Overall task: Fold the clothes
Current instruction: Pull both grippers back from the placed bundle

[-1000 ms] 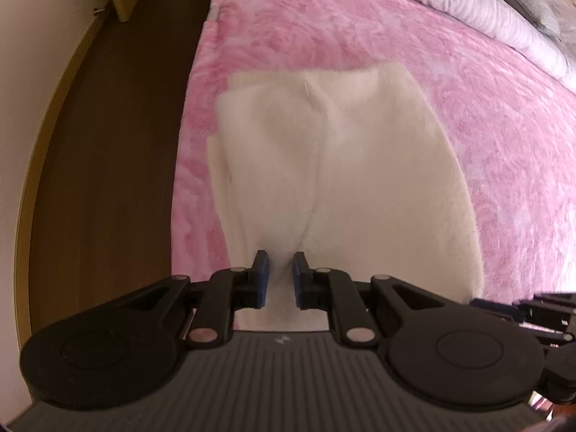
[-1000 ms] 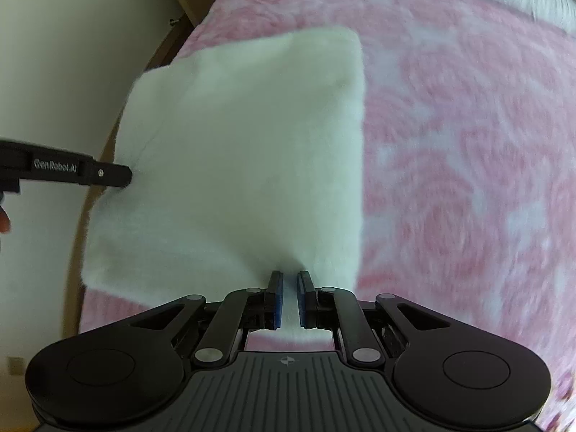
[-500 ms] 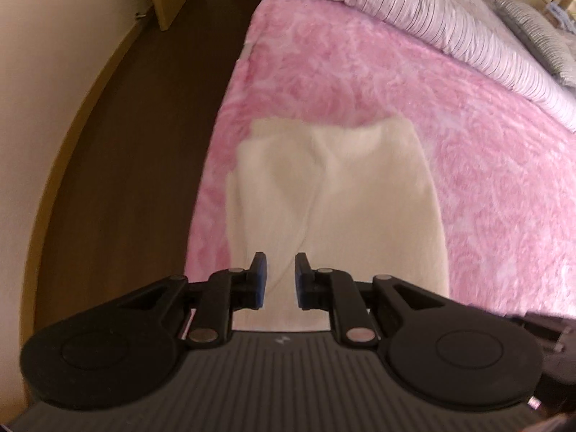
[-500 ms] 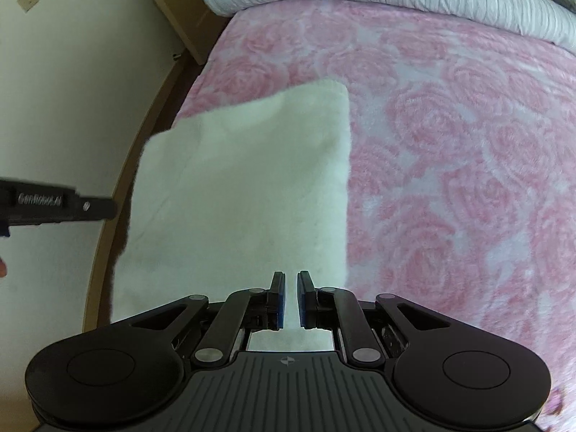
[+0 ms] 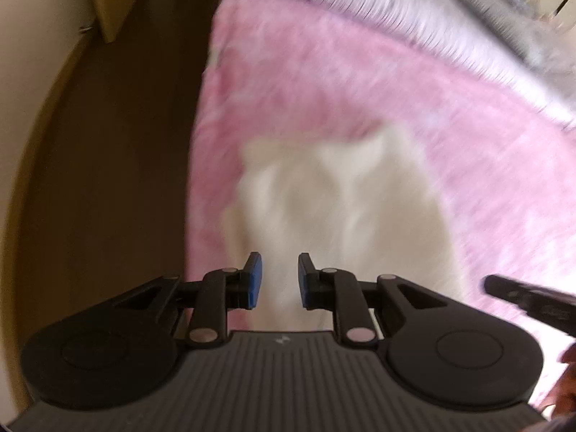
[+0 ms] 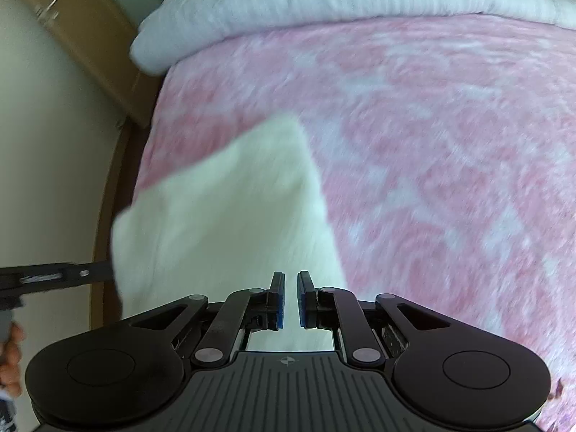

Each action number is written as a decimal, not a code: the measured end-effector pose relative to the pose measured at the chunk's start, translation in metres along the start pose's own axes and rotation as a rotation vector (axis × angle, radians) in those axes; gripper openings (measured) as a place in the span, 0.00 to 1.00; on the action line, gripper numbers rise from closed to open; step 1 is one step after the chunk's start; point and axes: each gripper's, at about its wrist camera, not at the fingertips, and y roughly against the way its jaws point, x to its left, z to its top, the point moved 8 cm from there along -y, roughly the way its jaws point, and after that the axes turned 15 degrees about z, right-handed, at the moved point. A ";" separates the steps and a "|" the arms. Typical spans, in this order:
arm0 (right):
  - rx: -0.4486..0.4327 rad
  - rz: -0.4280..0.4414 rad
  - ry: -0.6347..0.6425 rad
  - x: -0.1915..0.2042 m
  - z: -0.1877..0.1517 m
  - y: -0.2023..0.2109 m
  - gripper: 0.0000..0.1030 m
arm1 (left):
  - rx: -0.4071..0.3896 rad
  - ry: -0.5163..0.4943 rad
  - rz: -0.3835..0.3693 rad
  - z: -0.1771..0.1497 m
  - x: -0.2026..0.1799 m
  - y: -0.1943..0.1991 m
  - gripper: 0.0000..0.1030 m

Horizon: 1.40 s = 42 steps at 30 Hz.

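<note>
Two claws hover above the bed (image 6: 450, 144), both empty: left claw (image 5: 280, 277) parted, right claw (image 6: 291, 297) barely apart. The garment (image 6: 223, 223) lies ahead, flat, as a compact rectangle, apparently already folded.

We can't read any text here. Only a small emblem on each gripper body, left (image 5: 280, 341) and right (image 6: 287, 361); lettering on the left gripper's side arm is too blurred.

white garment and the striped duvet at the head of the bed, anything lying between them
Nothing: only bare pink rose-patterned blanket lies between the white garment and the striped duvet. The right wrist view shows it best.
</note>
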 end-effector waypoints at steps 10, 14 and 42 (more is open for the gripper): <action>0.133 0.019 -0.032 -0.024 -0.013 -0.056 0.10 | 0.066 -0.067 0.059 0.011 -0.008 -0.070 0.16; 0.181 0.049 -0.008 -0.023 -0.010 -0.057 0.10 | 0.077 -0.036 0.061 0.014 -0.001 -0.059 0.13; 0.171 0.065 0.125 0.031 -0.074 0.109 0.59 | 0.086 0.085 0.252 -0.115 -0.029 0.141 0.41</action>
